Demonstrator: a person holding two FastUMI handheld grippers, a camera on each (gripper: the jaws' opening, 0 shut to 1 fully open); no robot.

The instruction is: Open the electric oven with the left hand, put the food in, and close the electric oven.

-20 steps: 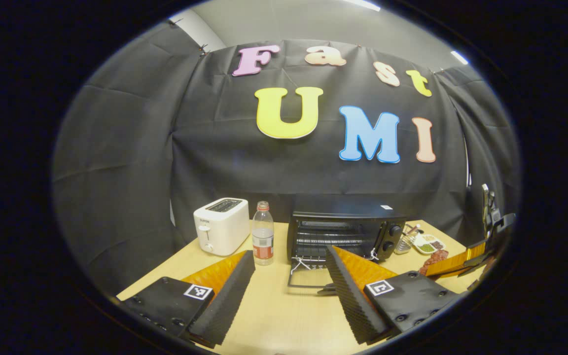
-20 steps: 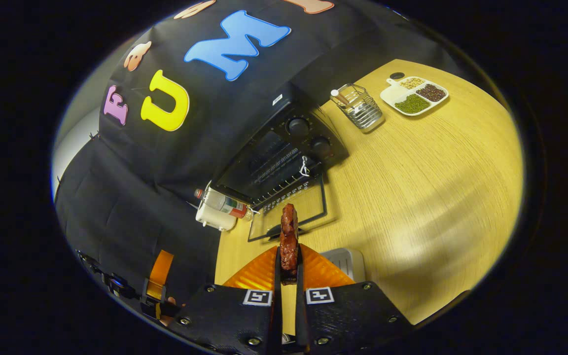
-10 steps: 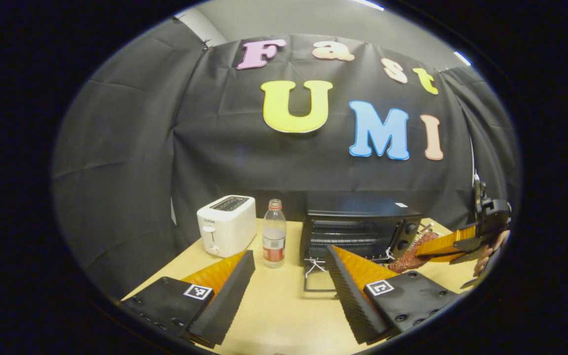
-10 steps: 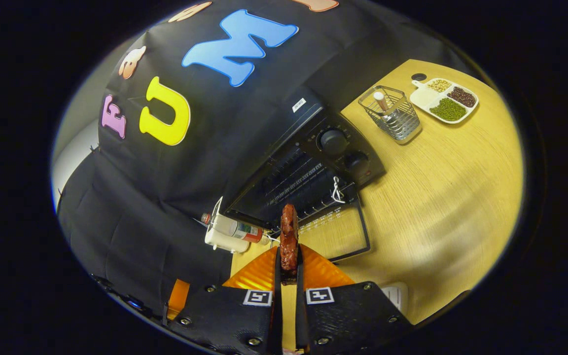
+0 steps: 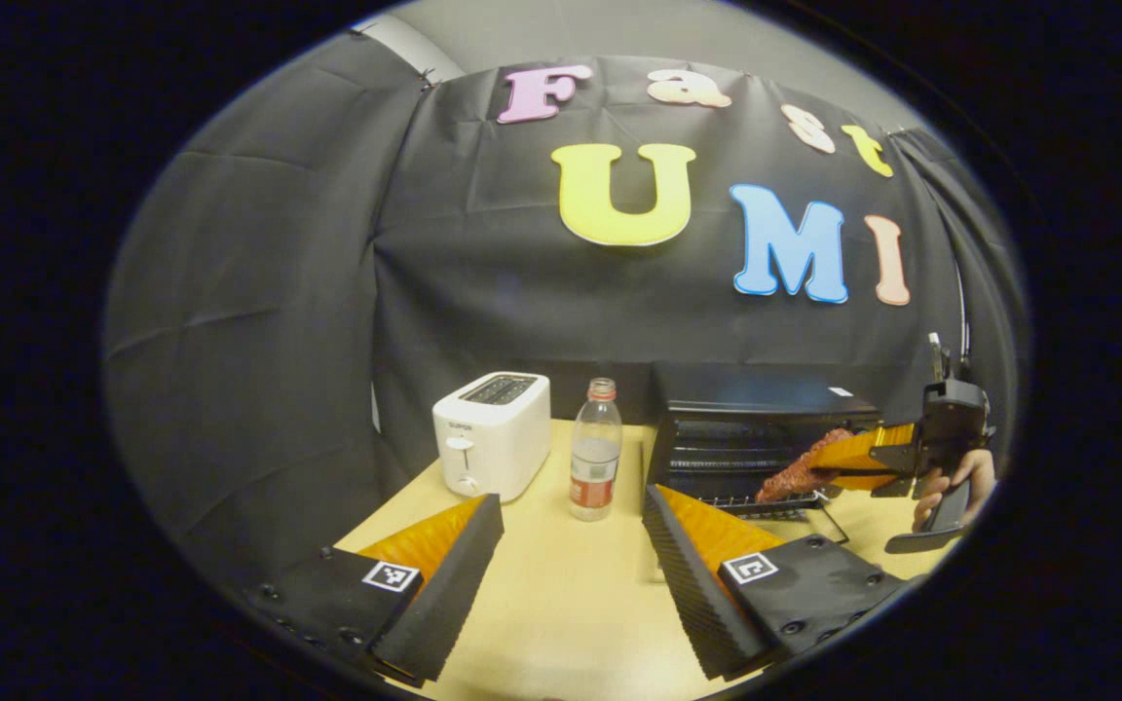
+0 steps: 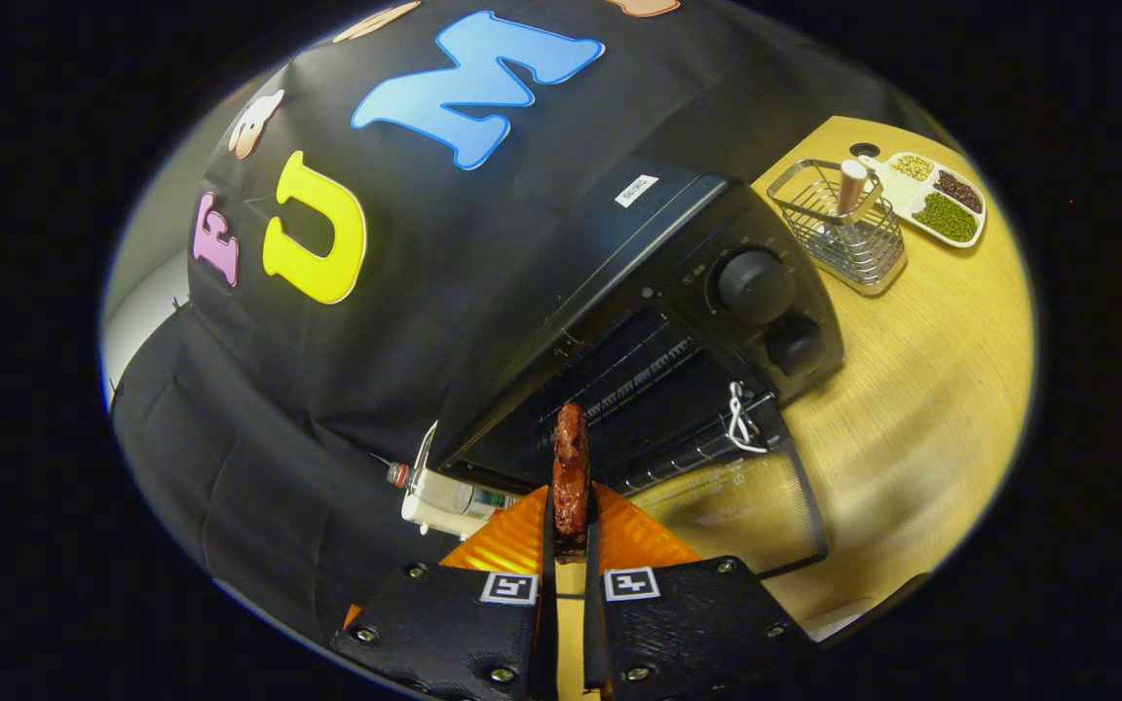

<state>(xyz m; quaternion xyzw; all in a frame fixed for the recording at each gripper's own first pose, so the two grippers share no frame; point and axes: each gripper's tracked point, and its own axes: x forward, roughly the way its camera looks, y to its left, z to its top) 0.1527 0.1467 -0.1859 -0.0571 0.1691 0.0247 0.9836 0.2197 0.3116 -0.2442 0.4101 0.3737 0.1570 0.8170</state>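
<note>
Wood table [image 5: 561,584], black cloth wall. Right gripper [image 6: 569,545] pinches meat [image 6: 571,477], now nearer open oven [image 6: 678,321]; left gripper [image 5: 571,574] jaws wide.

The left gripper view looks level across the worktop [image 5: 561,584] from well back. The right gripper view, rolled sideways, faces the open electric oven [image 6: 678,321] from close. Both views share the oven, bottle [image 5: 595,450] and toaster [image 5: 491,435].

Your path into the oven [image 6: 619,321] is open: the door [image 6: 746,497] is folded down flat and the mouth is unblocked above the rack [image 6: 658,399]. The bottle [image 5: 595,450] and toaster [image 5: 491,435] stand just left of it, the wire basket [image 6: 839,229] just right. The table [image 5: 561,594] under your left gripper [image 5: 571,574] is bare.
</note>
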